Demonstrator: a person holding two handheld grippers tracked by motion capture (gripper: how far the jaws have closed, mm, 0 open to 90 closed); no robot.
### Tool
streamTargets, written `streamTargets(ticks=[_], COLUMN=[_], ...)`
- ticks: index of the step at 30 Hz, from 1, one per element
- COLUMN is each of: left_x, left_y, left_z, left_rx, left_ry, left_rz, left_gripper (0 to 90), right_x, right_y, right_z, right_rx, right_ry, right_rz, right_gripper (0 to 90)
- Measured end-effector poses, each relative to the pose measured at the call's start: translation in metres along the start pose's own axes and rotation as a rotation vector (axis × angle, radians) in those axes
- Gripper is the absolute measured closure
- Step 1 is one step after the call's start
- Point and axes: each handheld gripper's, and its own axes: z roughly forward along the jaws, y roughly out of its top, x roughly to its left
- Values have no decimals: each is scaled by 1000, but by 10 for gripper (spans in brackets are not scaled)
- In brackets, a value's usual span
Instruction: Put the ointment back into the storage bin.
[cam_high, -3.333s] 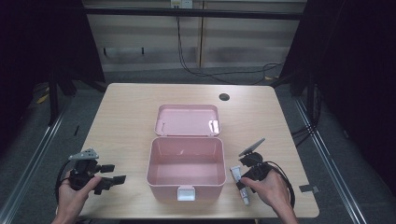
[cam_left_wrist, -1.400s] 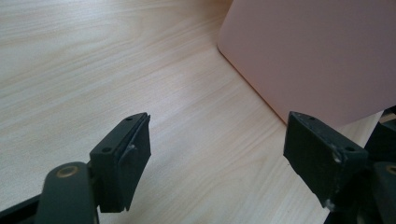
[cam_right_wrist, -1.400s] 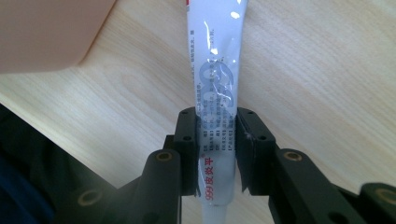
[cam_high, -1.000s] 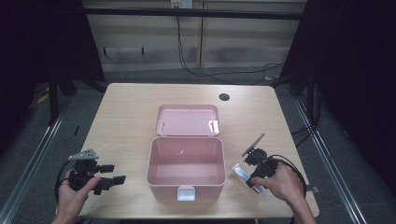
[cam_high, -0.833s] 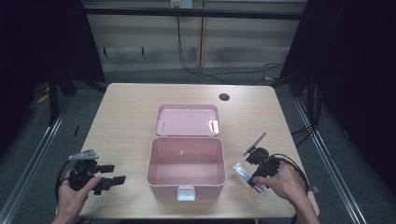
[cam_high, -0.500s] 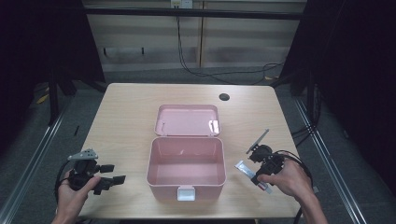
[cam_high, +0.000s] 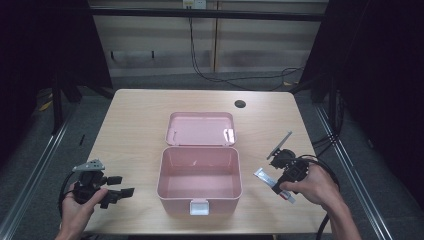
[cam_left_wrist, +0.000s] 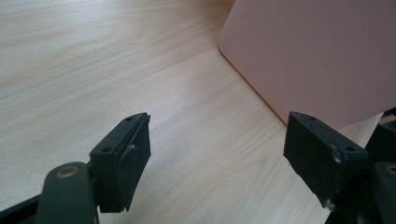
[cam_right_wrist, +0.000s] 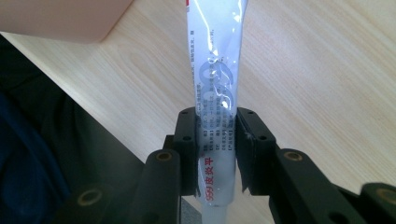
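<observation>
Wooden table (cam_high: 135, 125), open empty pink box (cam_high: 200, 175).

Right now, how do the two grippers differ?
The left gripper has its jaws wide apart with nothing between them, while the right gripper is shut on a white tube. The left one sits left of the pink box, the right one to its right. Both have black jaws and are hand-held.

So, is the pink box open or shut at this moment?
Open. The pink box shows its bare inside in the high view, and its lid is folded back flat on the table behind it.
</observation>
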Motion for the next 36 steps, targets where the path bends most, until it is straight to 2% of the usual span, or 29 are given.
streamTargets(ticks=[4,7,8,14,21,26,28,32,36], left_x=[0,0,0,0,0,0,0,0,0], left_y=[0,0,0,0,0,0,0,0,0], left_z=[0,0,0,0,0,0,0,0,0], left_rx=[-1,2,1,0,2,3,3,-1,1], left_ry=[0,0,-3,-1,-2,-4,-6,-4,-6], left_rz=[-1,2,0,1,4,3,3,1,5], left_gripper=[229,229,229,229,229,229,230,229,229], right_x=[0,2,2,5,5,10,13,16,24], right_y=[1,1,1,2,5,13,16,21,27], right_z=[-7,-14,-18,-26,-40,-46,-50,-59,-65], right_rx=[-12,-25,-30,-53,-81,-83,-82,-112,-106], right_ry=[8,10,15,22,28,38,35,32,25], right_rz=[-20,-47,-73,-116,-114,-144,-160,-185,-215], right_gripper=[714,715,715,715,715,715,714,715,715])
